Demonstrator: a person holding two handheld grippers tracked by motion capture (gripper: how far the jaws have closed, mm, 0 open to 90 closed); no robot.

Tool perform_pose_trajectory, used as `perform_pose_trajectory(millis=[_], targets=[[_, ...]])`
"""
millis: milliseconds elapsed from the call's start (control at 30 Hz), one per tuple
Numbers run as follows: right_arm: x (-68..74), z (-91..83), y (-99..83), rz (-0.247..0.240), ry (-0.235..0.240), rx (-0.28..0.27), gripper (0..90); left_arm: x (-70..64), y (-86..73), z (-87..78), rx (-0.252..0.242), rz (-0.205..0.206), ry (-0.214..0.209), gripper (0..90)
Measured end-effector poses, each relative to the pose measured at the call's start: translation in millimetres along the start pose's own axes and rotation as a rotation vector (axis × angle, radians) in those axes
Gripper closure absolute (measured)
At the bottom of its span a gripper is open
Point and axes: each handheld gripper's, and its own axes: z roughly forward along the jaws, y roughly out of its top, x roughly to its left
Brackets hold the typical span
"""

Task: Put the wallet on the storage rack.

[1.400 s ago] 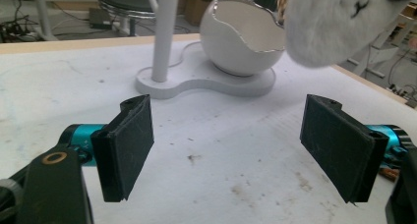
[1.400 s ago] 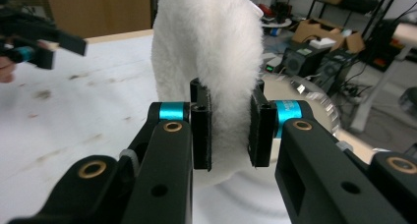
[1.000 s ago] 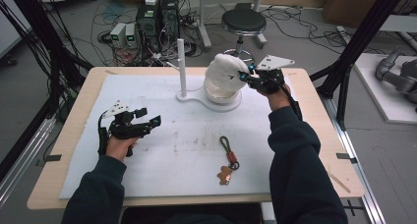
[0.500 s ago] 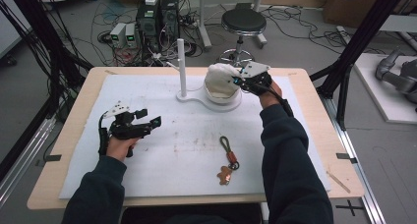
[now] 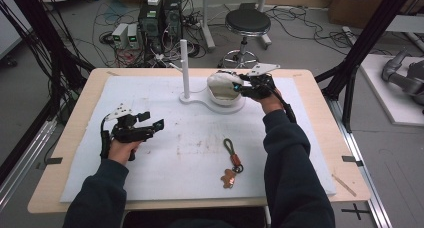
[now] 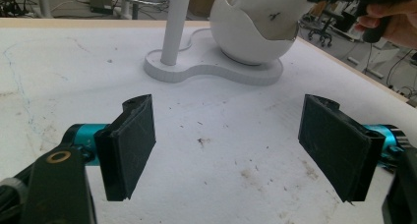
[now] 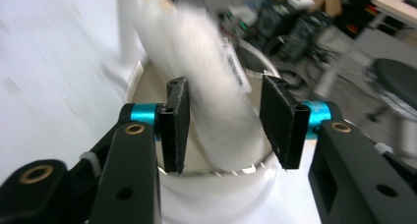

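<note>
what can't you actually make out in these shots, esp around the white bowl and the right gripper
- Right gripper view: motion blur smears the white cloth between its jaws; whether they touch it is unclear.
- High view: the gripper hides the far side of the white bowl; its contents are unreadable.
- High view: the keychain charm is too small to identify.
- Left gripper view: the frame's top edge cuts off the white post.

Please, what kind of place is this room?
Probably a robotics or data-collection lab, not a home: black metal frame poles stand around the pale wooden table, tangled cables and black electronic boxes lie on the grey floor, and a black round stool waits behind.
</note>
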Motion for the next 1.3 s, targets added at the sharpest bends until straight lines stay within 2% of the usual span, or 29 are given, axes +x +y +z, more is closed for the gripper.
perform_pose_trajectory(millis=[33, 67, 133, 167, 200, 233, 267, 400, 433, 467, 533, 600, 633, 667, 700, 733, 767, 800, 833, 867, 900, 933, 967, 1000, 1033, 1067, 1133, 1233, 1300], targets=[[-3.7, -3.5, -0.5, 0.068, 0.044, -0.056, 59.7, 0.1, 0.0, 0.2, 0.002, 0.003, -0.001, 21.8], [-3.7, -3.5, -0.5, 0.068, 0.044, -0.056, 59.7, -0.1, -0.1, 0.3, 0.003, 0.003, 0.001, 21.8], [-4.3, -4.3, -0.8, 0.080, 0.061, -0.066, 66.3, -0.4, -0.1, 0.5, 0.003, 0.002, -0.001, 21.9], [-2.5, -1.8, -1.4, 0.058, 0.045, -0.012, 66.9, -0.4, -0.1, 0.5, 0.003, 0.003, -0.002, 21.9], [-2.5, -1.8, -1.4, 0.058, 0.045, -0.012, 66.9, -0.5, -0.2, 0.5, 0.004, 0.001, -0.002, 21.9], [-1.4, -0.6, -3.0, 0.039, 0.018, 0.029, 65.5, -0.4, -0.2, 0.6, 0.005, 0.002, -0.004, 21.9], [-1.4, -0.6, -3.0, 0.039, 0.018, 0.029, 65.5, -0.5, -0.4, 0.7, 0.006, 0.001, -0.006, 21.9], [-3.2, -9.2, -6.6, 0.103, 0.026, 0.028, 52.6, -1.2, -0.9, 1.1, 0.007, 0.003, -0.009, 21.9], [-5.6, -16.7, -9.1, 0.154, 0.032, 0.037, 41.4, -1.2, -0.8, 1.1, 0.006, 0.004, -0.010, 21.8], [-5.6, -16.7, -9.1, 0.154, 0.032, 0.037, 41.4, -1.6, -0.8, 1.2, 0.003, 0.004, -0.008, 21.8], [-8.0, -24.6, -12.2, 0.193, 0.046, 0.058, 37.6, -1.6, -0.5, 0.6, -0.004, 0.008, -0.011, 21.9], [-8.3, -34.4, -14.7, 0.196, 0.049, 0.064, 35.4, -2.3, 0.2, -0.1, -0.017, 0.017, -0.012, 21.8], [-4.9, -45.9, -19.8, 0.186, 0.011, 0.037, 32.2, -3.0, 0.3, -0.5, -0.027, 0.019, -0.011, 21.7], [-4.9, -45.9, -19.8, 0.186, 0.011, 0.037, 32.2, -3.0, 0.6, -0.6, -0.024, 0.020, -0.010, 21.7], [-3.7, -54.5, -25.8, 0.223, 0.006, 0.043, 29.7, -3.0, 0.6, -0.7, -0.028, 0.023, -0.007, 21.2], [-3.7, -54.5, -25.8, 0.223, 0.006, 0.043, 29.7, -3.0, 0.6, -0.7, -0.028, 0.021, -0.005, 21.2], [0.7, -64.3, -35.3, 0.245, 0.001, 0.027, 29.5, -3.1, 0.5, -0.7, -0.028, 0.020, -0.004, 20.8], [0.7, -64.3, -35.3, 0.245, 0.001, 0.027, 29.5, -2.9, 0.5, -0.8, -0.026, 0.023, -0.002, 20.8], [5.9, -73.5, -46.7, 0.270, -0.001, 0.016, 29.5, -3.4, 0.5, -0.9, -0.023, 0.026, -0.005, 20.6], [5.9, -73.5, -46.7, 0.270, -0.001, 0.016, 29.5, -3.5, 0.6, -1.1, -0.022, 0.030, -0.004, 20.6], [10.2, -82.0, -59.8, 0.319, 0.011, 0.013, 29.5, -4.4, 0.6, -1.2, -0.023, 0.033, -0.008, 20.6], [10.2, -82.0, -59.8, 0.319, 0.011, 0.013, 29.5, -5.0, 0.4, -1.1, -0.024, 0.035, -0.004, 20.6], [15.3, -88.9, -73.1, 0.338, 0.003, 0.027, 29.5, -5.4, 0.1, -1.1, -0.022, 0.040, -0.004, 20.6], [15.3, -88.9, -73.1, 0.338, 0.003, 0.027, 29.5, -5.3, -0.3, -1.3, -0.020, 0.044, -0.006, 20.6], [21.1, -95.9, -85.4, 0.348, -0.005, 0.041, 29.5, -5.6, -0.9, -1.2, -0.011, 0.049, -0.003, 20.6], [21.1, -95.9, -85.4, 0.348, -0.005, 0.041, 29.5, -6.0, -1.2, -1.0, -0.009, 0.053, -0.001, 20.6], [26.1, -101.7, -96.5, 0.346, -0.024, 0.041, 29.6, -6.8, -1.3, -1.3, -0.010, 0.062, -0.003, 20.6], [30.1, -108.6, -114.1, 0.383, -0.047, 0.049, 29.7, -7.7, -2.0, -2.2, -0.012, 0.075, 0.003, 20.6], [30.1, -109.0, -116.7, 0.387, -0.050, 0.048, 29.8, -7.9, -3.8, -3.1, -0.010, 0.071, 0.000, 20.6]])
